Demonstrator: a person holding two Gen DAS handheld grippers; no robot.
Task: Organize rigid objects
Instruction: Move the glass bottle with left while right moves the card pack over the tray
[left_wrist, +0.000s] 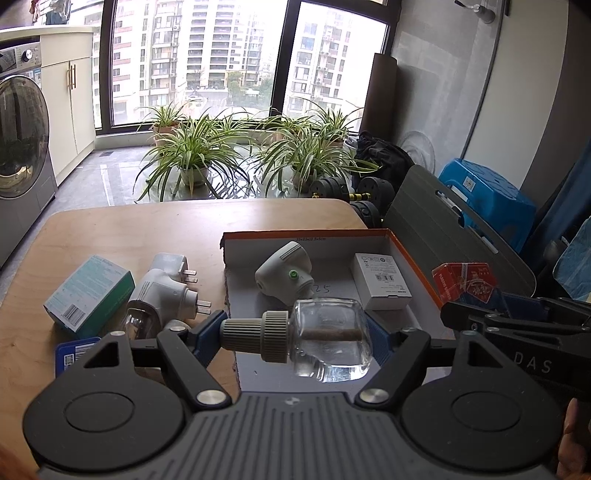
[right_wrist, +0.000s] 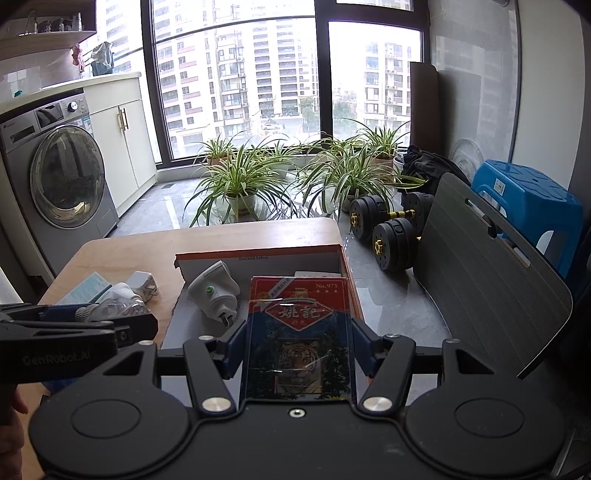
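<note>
— Left tool (left_wrist: 295, 334), what does its view give?
— One glass bottle (left_wrist: 325, 341) clamped sideways between its pads, above the near edge of the one orange box (left_wrist: 410, 254). Inside the box: one white plug unit (left_wrist: 284, 275) and one white carton (left_wrist: 382, 280). On the bench (left_wrist: 122, 229) left of it: two white plugs (left_wrist: 166, 284), one teal carton (left_wrist: 88, 295).
— And the right view?
— Right tool (right_wrist: 298, 345) clenched on one card pack (right_wrist: 299, 336), held over the box's (right_wrist: 258, 254) near side. One plug unit (right_wrist: 214, 291) lies inside; two dumbbells (right_wrist: 388, 225) on the floor.
</note>
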